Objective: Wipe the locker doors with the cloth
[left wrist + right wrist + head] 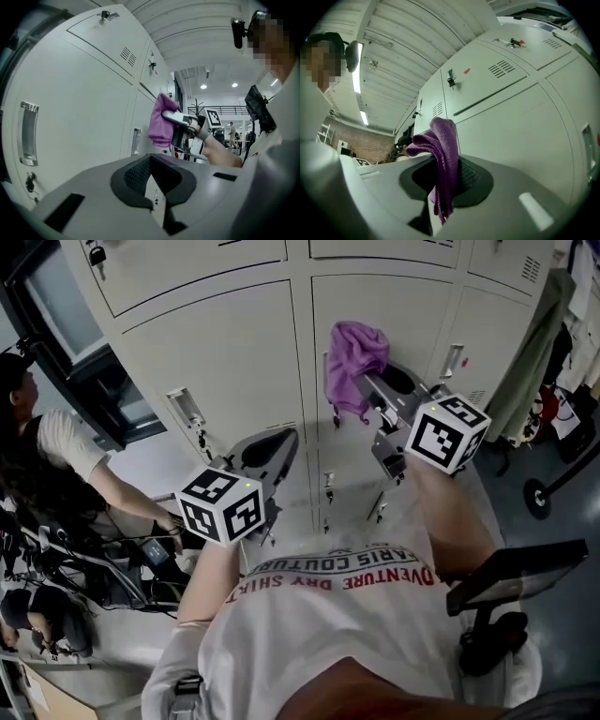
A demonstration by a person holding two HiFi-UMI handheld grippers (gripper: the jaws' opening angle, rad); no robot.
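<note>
1. The right gripper is clamped on a crumpled purple knitted cloth. The cloth bunches above the jaws and hangs down between them.
2. The left gripper is empty, with its jaws only a narrow slit apart. It is held lower and further left.
3. The cloth sits close against the bank of cream metal locker doors; actual contact cannot be made out.
4. Each door carries a vertical silver handle.
5. A seated person in a white T-shirt is at the left.
</note>
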